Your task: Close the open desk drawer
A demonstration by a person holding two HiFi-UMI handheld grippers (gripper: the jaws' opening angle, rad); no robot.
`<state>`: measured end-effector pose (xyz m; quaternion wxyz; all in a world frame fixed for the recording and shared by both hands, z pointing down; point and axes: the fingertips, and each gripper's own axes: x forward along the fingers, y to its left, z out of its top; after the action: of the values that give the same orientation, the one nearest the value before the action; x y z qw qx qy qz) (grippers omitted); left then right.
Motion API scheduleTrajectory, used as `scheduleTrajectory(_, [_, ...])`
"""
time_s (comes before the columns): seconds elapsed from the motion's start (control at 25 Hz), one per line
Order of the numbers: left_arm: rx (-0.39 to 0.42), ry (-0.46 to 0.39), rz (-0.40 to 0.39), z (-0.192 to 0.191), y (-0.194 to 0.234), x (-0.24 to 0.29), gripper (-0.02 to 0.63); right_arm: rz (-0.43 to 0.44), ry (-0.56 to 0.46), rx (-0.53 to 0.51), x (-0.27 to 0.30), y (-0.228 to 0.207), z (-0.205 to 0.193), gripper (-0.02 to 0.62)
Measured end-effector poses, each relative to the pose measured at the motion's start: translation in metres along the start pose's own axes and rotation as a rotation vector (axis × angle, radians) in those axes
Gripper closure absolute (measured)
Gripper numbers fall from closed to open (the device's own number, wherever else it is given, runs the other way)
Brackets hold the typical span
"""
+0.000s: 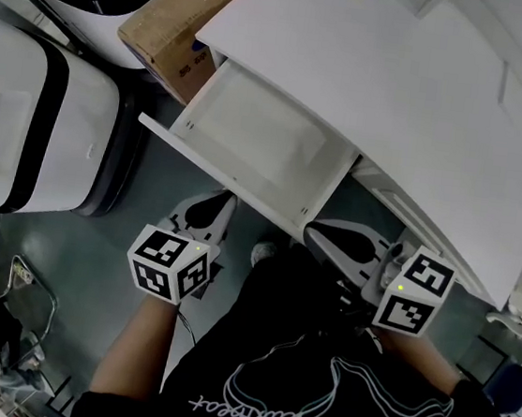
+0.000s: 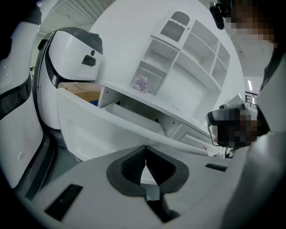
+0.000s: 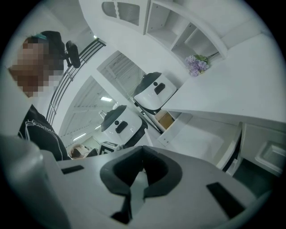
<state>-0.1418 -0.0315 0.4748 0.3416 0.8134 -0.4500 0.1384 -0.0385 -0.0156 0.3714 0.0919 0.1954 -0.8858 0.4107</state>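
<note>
The white desk drawer (image 1: 251, 134) stands pulled out from under the white desk top (image 1: 424, 110), and its inside looks empty. Its front panel (image 1: 218, 177) faces me. My left gripper (image 1: 212, 204) is shut with nothing in it and sits just short of the front panel's middle. My right gripper (image 1: 322, 232) is shut and empty too, near the drawer's right front corner. In the left gripper view the drawer front (image 2: 89, 127) fills the space beyond the closed left gripper (image 2: 145, 157). In the right gripper view the open drawer (image 3: 201, 134) lies beyond the closed right gripper (image 3: 142, 169).
A cardboard box (image 1: 169, 36) stands left of the drawer. Large white machines with black trim (image 1: 25, 127) crowd the left side. A white shelf unit (image 2: 187, 49) and purple flowers (image 3: 196, 65) sit on the desk. A person's shoe (image 1: 262, 253) is on the green floor below the drawer.
</note>
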Motion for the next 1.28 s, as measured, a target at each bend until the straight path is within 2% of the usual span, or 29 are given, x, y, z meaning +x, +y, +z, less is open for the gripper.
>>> scheduleTrajectory(0.8, [0.032,0.02,0.018,0.029,-0.002,0.044,0.601,-0.068,-0.056,-0.009,-0.035,-0.029,0.019,0.589])
scheduleTrajectory(1.28, [0.003,0.023,0.042,0.046,-0.004,0.069,0.601,-0.077,-0.068,-0.011,-0.05,-0.055,0.048,0.589])
